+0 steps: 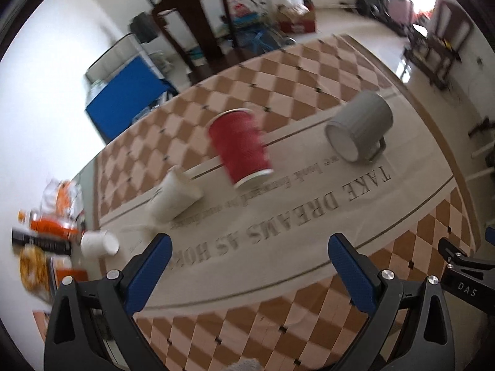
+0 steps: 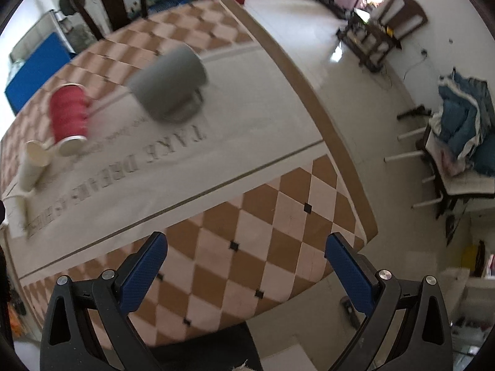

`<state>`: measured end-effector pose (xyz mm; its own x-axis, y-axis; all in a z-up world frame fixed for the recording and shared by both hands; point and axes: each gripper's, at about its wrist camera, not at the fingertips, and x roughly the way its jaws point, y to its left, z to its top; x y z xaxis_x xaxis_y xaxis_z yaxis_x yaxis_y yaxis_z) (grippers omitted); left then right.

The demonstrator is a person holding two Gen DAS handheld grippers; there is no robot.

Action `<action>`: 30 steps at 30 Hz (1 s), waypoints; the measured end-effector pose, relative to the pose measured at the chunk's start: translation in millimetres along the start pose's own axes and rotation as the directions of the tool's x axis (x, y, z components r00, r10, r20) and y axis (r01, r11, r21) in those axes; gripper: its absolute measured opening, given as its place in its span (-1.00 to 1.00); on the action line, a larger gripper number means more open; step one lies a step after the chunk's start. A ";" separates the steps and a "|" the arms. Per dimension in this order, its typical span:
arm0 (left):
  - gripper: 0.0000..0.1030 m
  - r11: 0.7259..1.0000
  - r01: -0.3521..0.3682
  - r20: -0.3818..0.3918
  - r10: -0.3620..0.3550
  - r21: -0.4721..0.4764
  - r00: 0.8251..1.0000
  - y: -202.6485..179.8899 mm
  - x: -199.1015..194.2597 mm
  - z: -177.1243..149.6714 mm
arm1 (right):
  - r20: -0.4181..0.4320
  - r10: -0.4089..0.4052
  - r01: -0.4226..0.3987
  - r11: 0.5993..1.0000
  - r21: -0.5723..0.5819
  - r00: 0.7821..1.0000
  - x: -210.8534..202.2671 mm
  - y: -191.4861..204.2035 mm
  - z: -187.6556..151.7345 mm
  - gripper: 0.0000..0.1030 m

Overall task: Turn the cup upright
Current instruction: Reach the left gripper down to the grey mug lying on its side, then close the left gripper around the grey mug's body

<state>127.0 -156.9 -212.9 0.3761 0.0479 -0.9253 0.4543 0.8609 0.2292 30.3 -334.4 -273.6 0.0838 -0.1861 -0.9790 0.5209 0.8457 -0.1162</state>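
Note:
A red paper cup lies on its side on the table, mouth toward me; it also shows in the right wrist view. A grey mug lies on its side to its right, handle on the cloth, also seen in the right wrist view. A white paper cup lies on its side to the left, also in the right wrist view. My left gripper is open and empty, short of the cups. My right gripper is open and empty over the table's near corner.
The table has a checked cloth with printed words. Another white cup lies off the table's left edge near snack packets. A dark chair stands behind the table. Tiled floor and a chair with blue cloths lie to the right.

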 end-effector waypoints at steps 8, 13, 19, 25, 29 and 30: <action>0.99 0.983 0.020 -0.018 -0.017 0.182 1.000 -59.4 48.2 70.2 | -0.108 0.007 -0.005 1.000 0.020 0.994 73.9 -29.5 50.9 0.91; 0.81 0.962 0.059 -0.052 -0.047 0.267 0.998 -89.1 76.3 104.8 | -0.138 0.009 -0.006 1.000 0.023 0.990 106.2 -40.8 84.9 0.85; 0.64 0.934 0.108 -0.090 -0.082 0.340 0.993 -114.3 98.0 130.5 | -0.167 0.005 -0.004 1.000 0.008 0.986 133.5 -49.7 119.0 0.81; 0.63 0.904 0.146 -0.156 -0.090 0.403 0.984 -134.9 123.3 142.2 | -0.194 0.016 -0.016 1.000 0.001 0.981 152.2 -53.0 143.0 0.81; 0.62 0.885 0.164 -0.191 -0.088 0.437 0.978 -144.3 138.8 143.7 | -0.202 0.018 -0.020 1.000 -0.009 0.979 160.6 -53.8 151.0 0.81; 0.62 0.879 0.164 -0.194 -0.083 0.448 0.977 -146.9 142.0 143.4 | -0.204 0.019 -0.021 1.000 -0.007 0.979 162.4 -54.4 153.0 0.81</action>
<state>229.5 -349.2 -334.6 0.1731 0.0735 -0.9822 0.8228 0.5373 0.1852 145.6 -487.2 -400.6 -0.0810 -0.0639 -0.9947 0.5130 0.8529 -0.0965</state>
